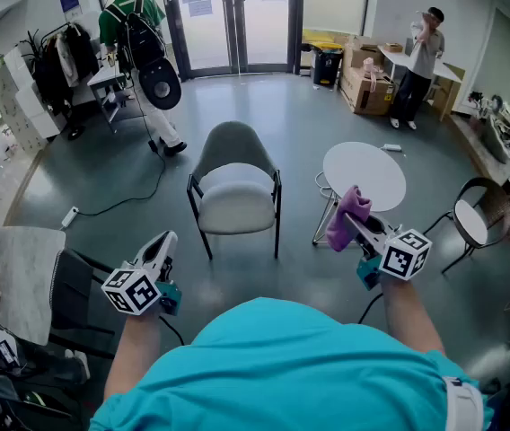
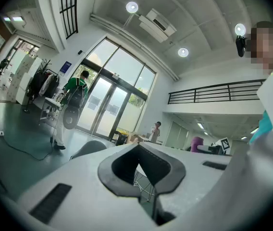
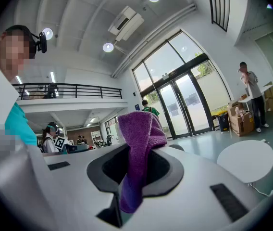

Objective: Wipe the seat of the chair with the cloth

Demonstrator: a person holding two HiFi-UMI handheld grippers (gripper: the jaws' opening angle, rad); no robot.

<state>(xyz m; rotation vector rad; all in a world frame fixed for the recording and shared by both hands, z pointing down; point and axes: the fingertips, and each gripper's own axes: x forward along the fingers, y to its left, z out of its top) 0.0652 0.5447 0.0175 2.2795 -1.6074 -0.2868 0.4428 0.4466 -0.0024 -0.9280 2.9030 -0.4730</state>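
The chair, with a grey back and a pale seat, stands on the floor ahead of me. The seat is bare. My right gripper is shut on a purple cloth, held up to the right of the chair, in front of the round table. In the right gripper view the cloth stands up between the jaws of this gripper. My left gripper hangs left of the chair, apart from it. In its own view the left gripper is shut on nothing, with the chair back beyond it.
A round white table stands right of the chair, with a dark chair further right. A grey tabletop lies at my left. A person with a backpack walks at the far left, and another person stands by cardboard boxes. A cable crosses the floor.
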